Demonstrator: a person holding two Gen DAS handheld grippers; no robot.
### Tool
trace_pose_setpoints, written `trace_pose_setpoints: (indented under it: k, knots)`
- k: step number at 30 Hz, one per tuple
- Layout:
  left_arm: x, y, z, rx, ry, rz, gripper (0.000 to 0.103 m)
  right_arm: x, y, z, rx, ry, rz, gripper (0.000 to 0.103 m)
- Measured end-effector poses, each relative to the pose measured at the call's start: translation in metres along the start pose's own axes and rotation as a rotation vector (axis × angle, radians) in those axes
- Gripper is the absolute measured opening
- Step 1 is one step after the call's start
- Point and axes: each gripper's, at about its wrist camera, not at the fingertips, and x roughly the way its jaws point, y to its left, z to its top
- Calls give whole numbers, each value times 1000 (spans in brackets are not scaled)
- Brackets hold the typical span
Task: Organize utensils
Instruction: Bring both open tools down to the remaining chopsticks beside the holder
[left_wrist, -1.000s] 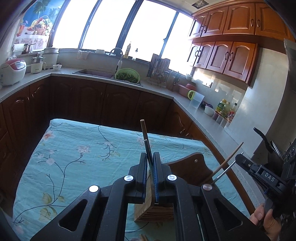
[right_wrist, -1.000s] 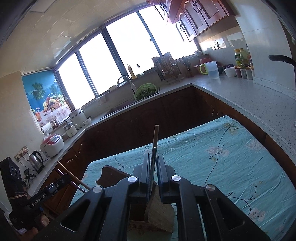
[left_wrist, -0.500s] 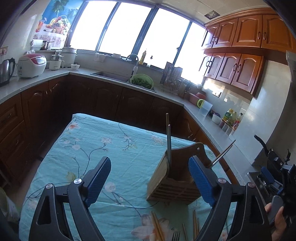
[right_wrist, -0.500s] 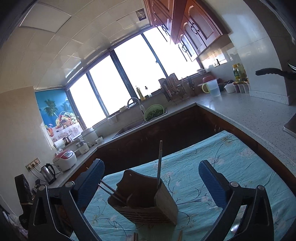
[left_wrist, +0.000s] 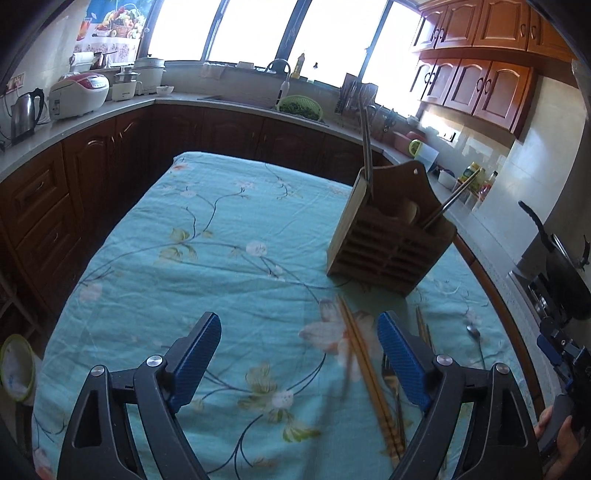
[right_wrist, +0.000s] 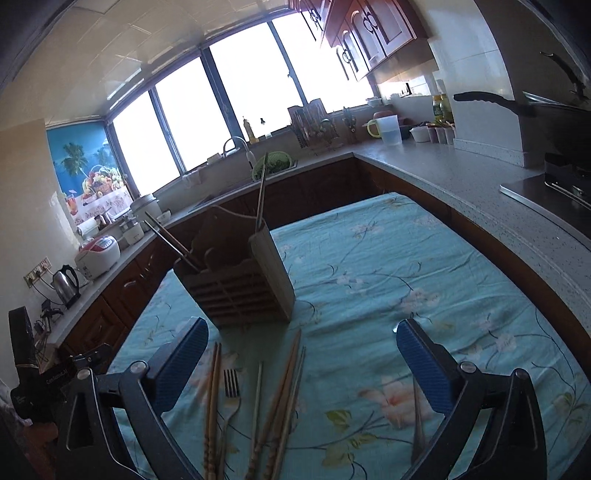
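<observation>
Both handheld grippers, the left gripper (left_wrist: 297, 356) and the right gripper (right_wrist: 302, 363), hang wide open over a table, gripping nothing, their jaws having just spread apart. Beneath them, on the floral teal tablecloth (right_wrist: 369, 266) near the table's front edge, loose utensils lie side by side: a pair of wooden chopsticks (right_wrist: 212, 402), one fork (right_wrist: 231, 391), a single metal chopstick (right_wrist: 257, 398) and further chopsticks (right_wrist: 286, 398), their exact count blurred. A spoon (left_wrist: 476, 341) lies toward the right edge. Just beyond stands the slatted wooden utensil holder (right_wrist: 240, 291), with chopsticks (right_wrist: 260, 195) upright at one end and two more (right_wrist: 170, 240) leaning from the other. Dark wood cabinets (left_wrist: 110, 162), a speckled countertop (right_wrist: 461, 184) and bright windows (right_wrist: 251, 96) ring the kitchen.
</observation>
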Motion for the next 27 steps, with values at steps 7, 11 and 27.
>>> trace_pose_setpoints:
  k: [7,11,27]
  knots:
    - [13,-8,-6,17,70,26,87,12,-5,-21,-8,77,-25,103]
    - [20,-13,-3,35,85,28,87,21,-4,-22,-14,99,-29,103]
    - [101,-47,19,126,212,52,67,87,1,-16,-33,276,-43,54]
